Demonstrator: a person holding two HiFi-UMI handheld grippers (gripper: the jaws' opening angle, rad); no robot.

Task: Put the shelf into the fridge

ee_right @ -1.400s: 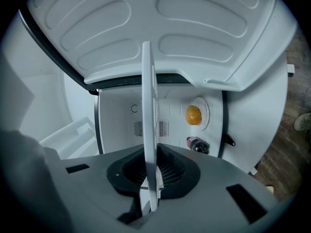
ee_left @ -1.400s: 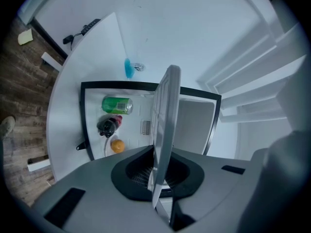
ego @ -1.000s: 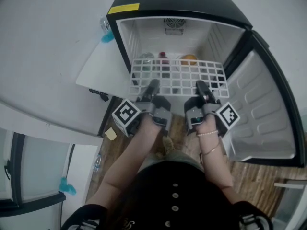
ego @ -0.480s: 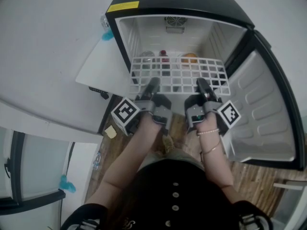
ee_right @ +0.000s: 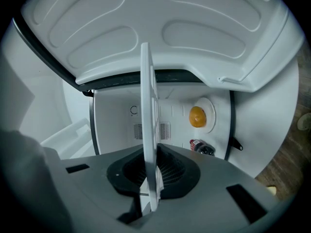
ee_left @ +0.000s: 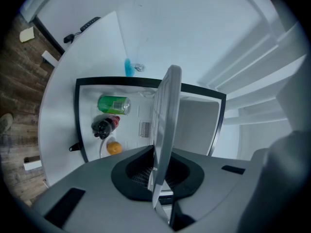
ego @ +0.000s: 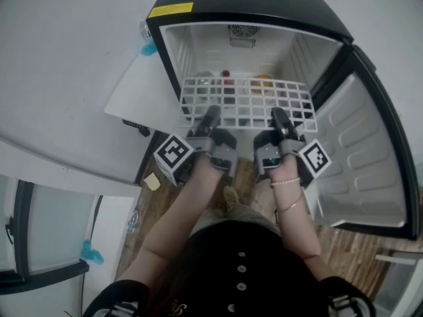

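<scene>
A white wire shelf (ego: 246, 102) hangs level in the mouth of the open black mini fridge (ego: 246, 5), its far edge just inside. My left gripper (ego: 210, 119) is shut on the shelf's near edge at the left, and my right gripper (ego: 278, 119) is shut on the same edge at the right. In the left gripper view the shelf (ee_left: 165, 125) shows edge-on, clamped between the jaws. The right gripper view shows the shelf (ee_right: 147, 135) edge-on as well. Under the shelf lie a green can (ee_left: 113, 104), a dark bottle (ee_left: 103, 126) and an orange (ee_right: 197, 116) on a plate.
The fridge door (ego: 362, 150) stands open to the right, its white moulded liner facing me. A white board (ego: 140, 92) leans left of the fridge against the wall. A wood floor (ego: 344, 251) lies below. The fridge's side walls carry ribbed shelf rails (ego: 305, 59).
The shelf and both grippers have moved a little forward toward the fridge's inside. Both grips are unchanged.
</scene>
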